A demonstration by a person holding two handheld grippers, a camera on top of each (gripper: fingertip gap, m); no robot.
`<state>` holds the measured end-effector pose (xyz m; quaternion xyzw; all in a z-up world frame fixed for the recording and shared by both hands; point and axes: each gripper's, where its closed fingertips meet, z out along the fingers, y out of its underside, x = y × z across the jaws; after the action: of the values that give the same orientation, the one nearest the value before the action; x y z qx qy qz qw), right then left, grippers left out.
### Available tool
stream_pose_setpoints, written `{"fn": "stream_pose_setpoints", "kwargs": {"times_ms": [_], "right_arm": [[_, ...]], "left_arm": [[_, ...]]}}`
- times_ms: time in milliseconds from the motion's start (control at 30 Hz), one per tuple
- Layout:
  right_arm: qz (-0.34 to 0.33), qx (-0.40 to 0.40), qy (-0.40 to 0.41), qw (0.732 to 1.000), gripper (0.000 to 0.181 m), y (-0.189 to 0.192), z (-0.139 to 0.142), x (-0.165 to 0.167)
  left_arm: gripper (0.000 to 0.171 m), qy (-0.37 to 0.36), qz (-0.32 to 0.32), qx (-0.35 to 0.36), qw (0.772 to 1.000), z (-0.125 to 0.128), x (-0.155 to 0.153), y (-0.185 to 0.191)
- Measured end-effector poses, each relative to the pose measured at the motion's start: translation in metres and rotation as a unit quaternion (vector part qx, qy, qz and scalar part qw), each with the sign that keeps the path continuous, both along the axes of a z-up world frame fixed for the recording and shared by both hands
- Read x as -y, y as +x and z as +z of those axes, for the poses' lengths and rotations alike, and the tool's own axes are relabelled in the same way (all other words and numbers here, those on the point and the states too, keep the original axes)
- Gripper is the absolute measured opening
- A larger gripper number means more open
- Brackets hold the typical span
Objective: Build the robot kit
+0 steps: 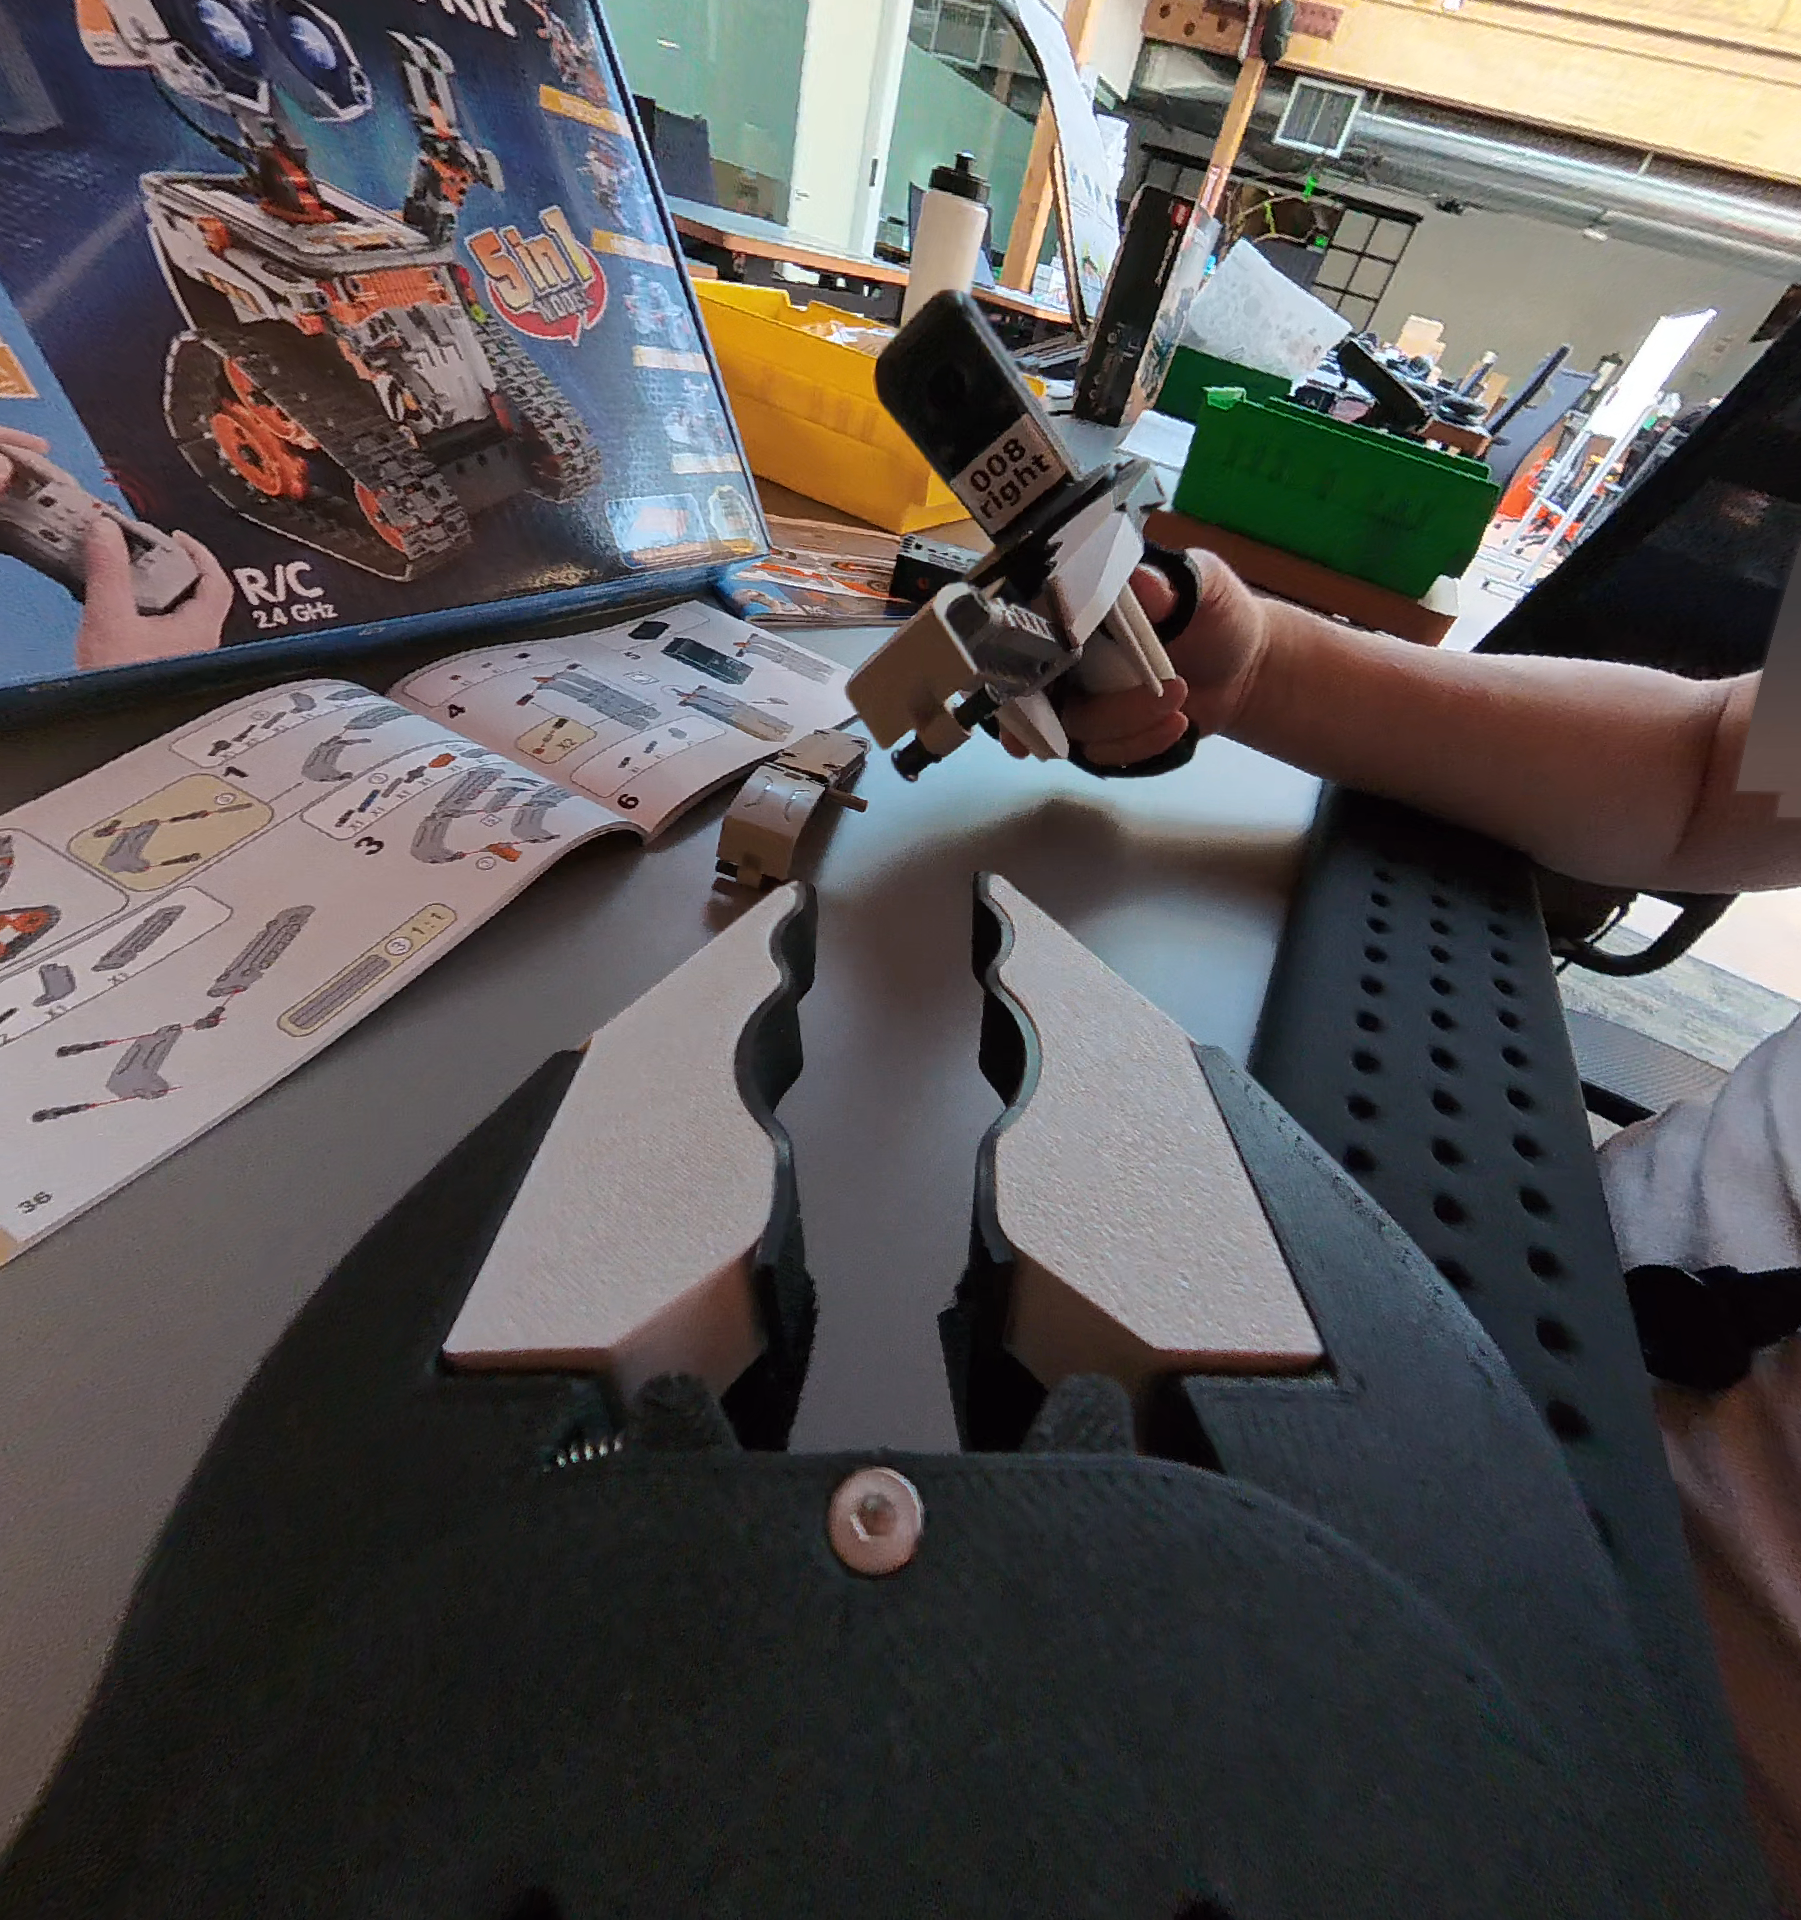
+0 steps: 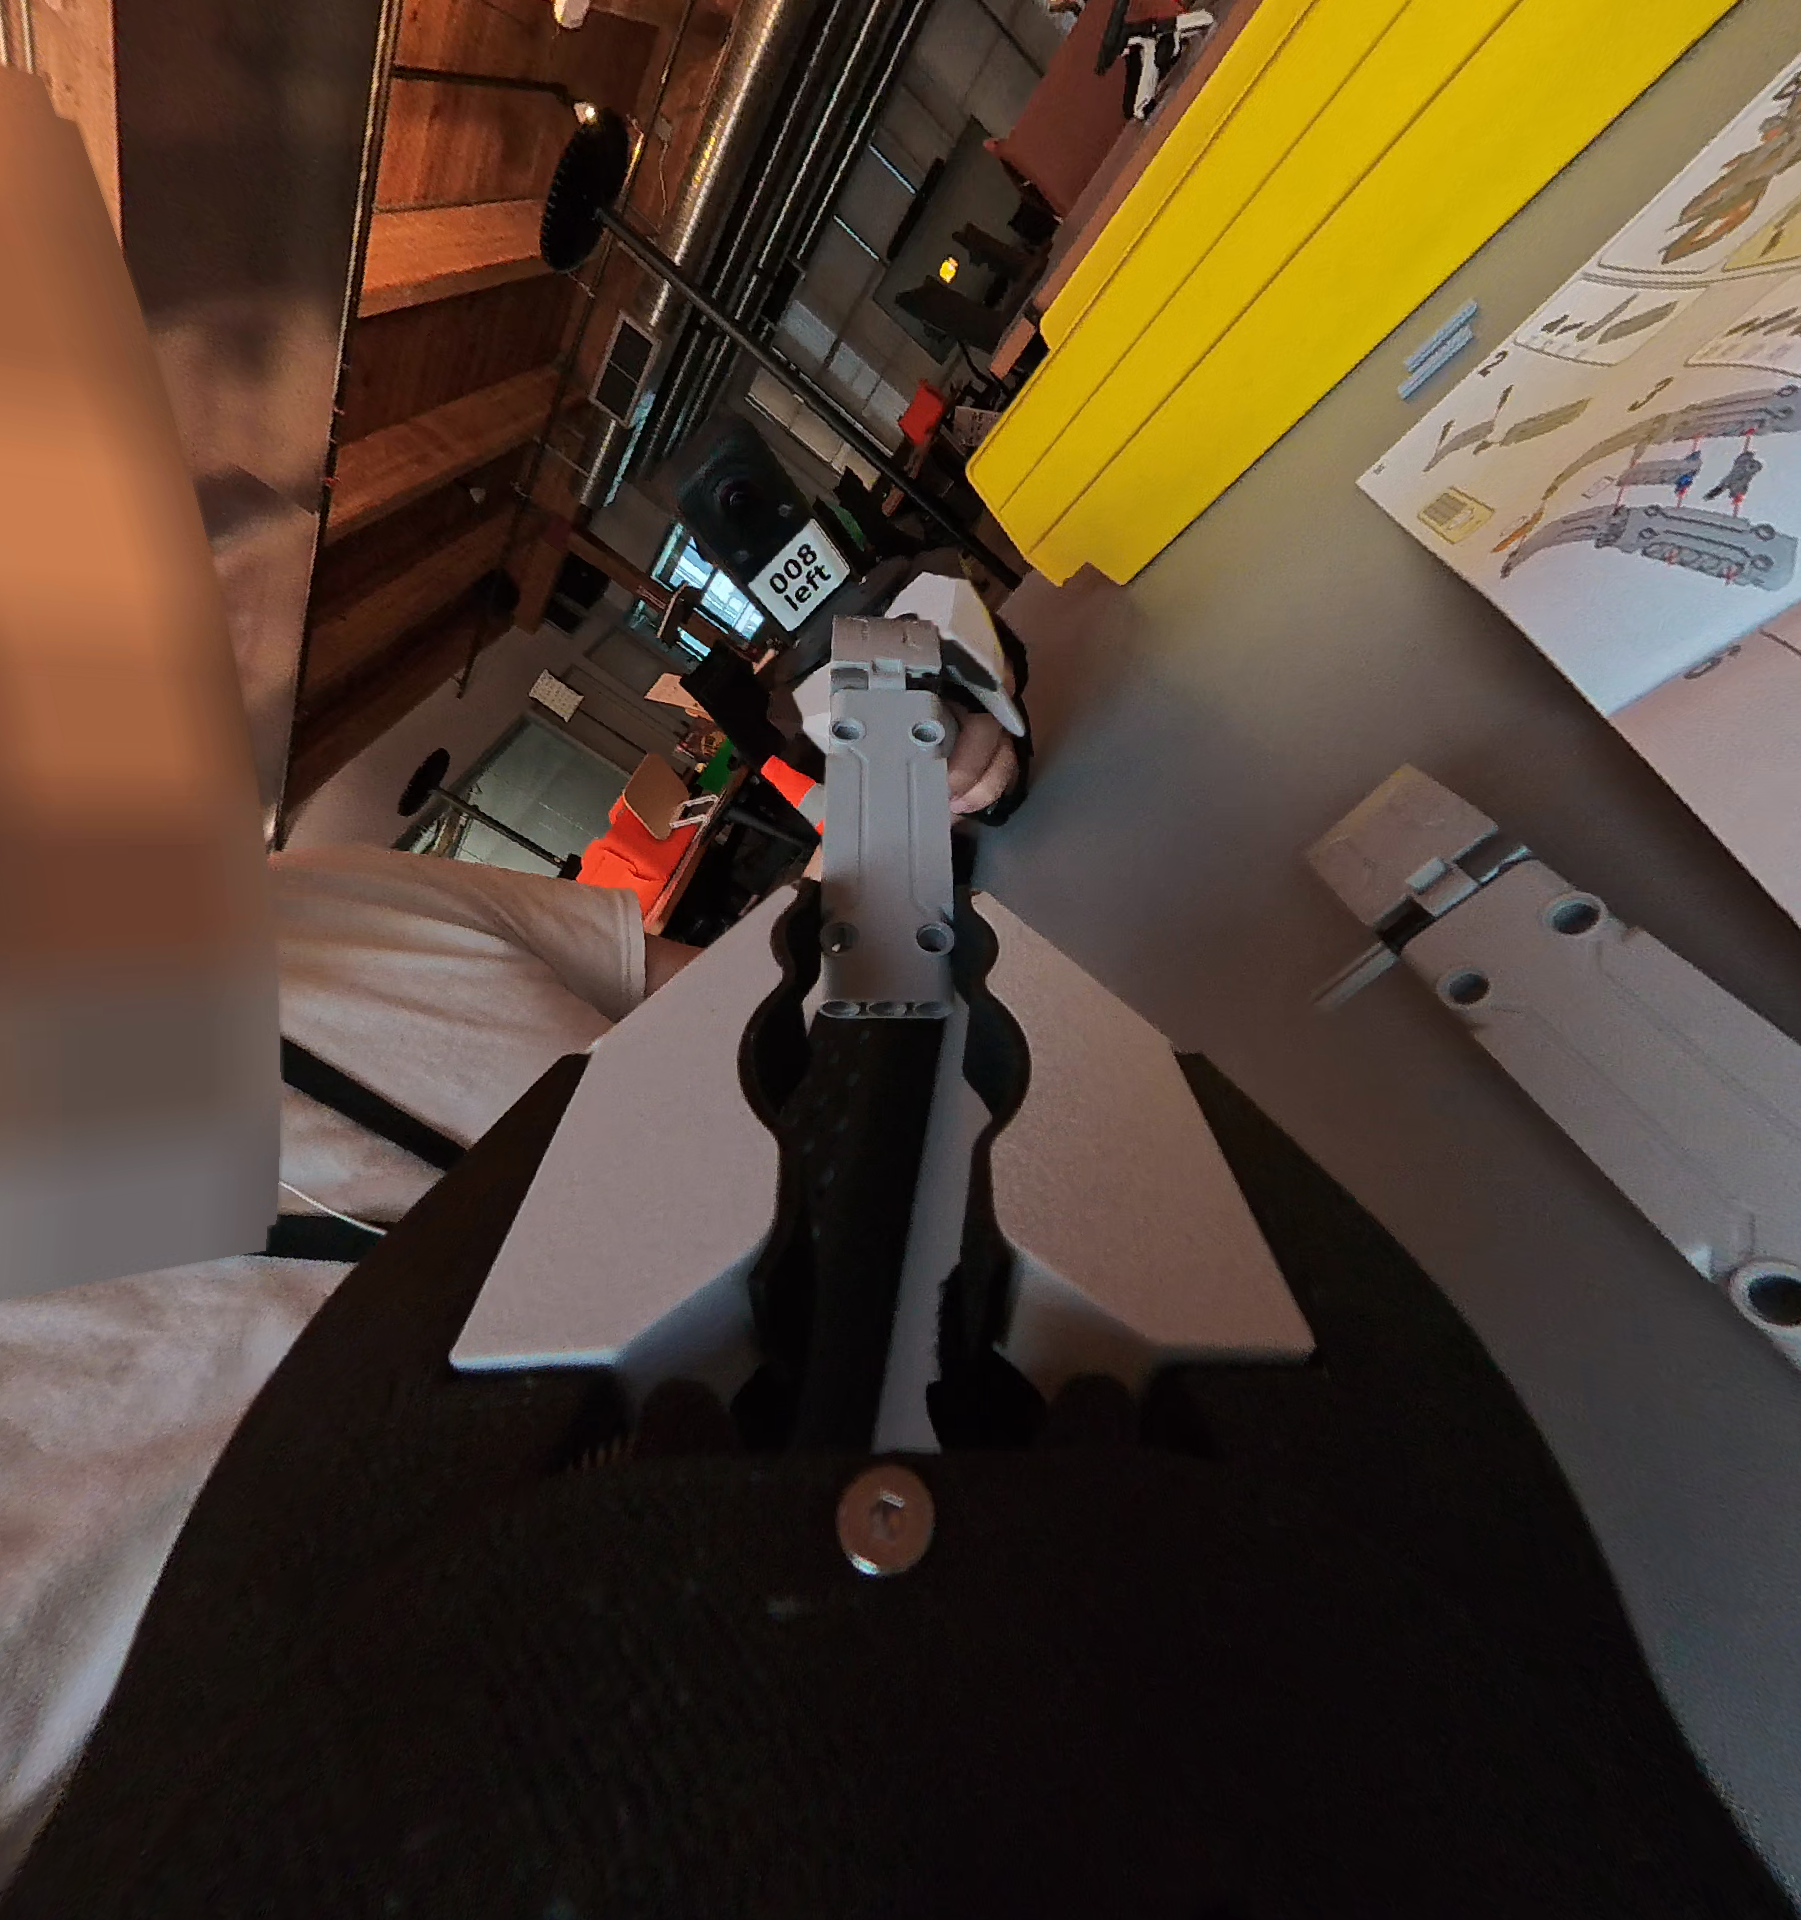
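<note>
Above the dark table, a grey brick assembly was clamped between the closed fingers of the right gripper. The left gripper was held parted and empty, near a second grey assembly lying beside the open instruction booklet.

Black printed tongs with pale grey scalloped fingers, one silver screw; white short sleeve.

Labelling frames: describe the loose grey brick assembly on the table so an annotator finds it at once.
Start at the big blue toy-robot box standing on the dark table, then drop to the open instruction booklet before it. Just off the booklet's right edge lies the light grey brick assembly. Unlike its twin clamped in the right gripper, it rests untouched on the tabletop.
</note>
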<state>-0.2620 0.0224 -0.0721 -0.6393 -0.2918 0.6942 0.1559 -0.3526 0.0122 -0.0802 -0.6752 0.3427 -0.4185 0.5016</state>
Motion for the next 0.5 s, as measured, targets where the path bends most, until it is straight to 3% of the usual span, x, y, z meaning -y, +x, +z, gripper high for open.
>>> {"fn": "stream_pose_setpoints", "kwargs": {"times_ms": [500], "right_arm": [[0.021, -0.006, 0.016, 1.000, 0.024, 0.0016, -0.0032, 0.0063]], "left_arm": [[0.024, 0.009, -0.037, -0.015, 0.999, -0.0026, 0.0110, 0.0091]]}}
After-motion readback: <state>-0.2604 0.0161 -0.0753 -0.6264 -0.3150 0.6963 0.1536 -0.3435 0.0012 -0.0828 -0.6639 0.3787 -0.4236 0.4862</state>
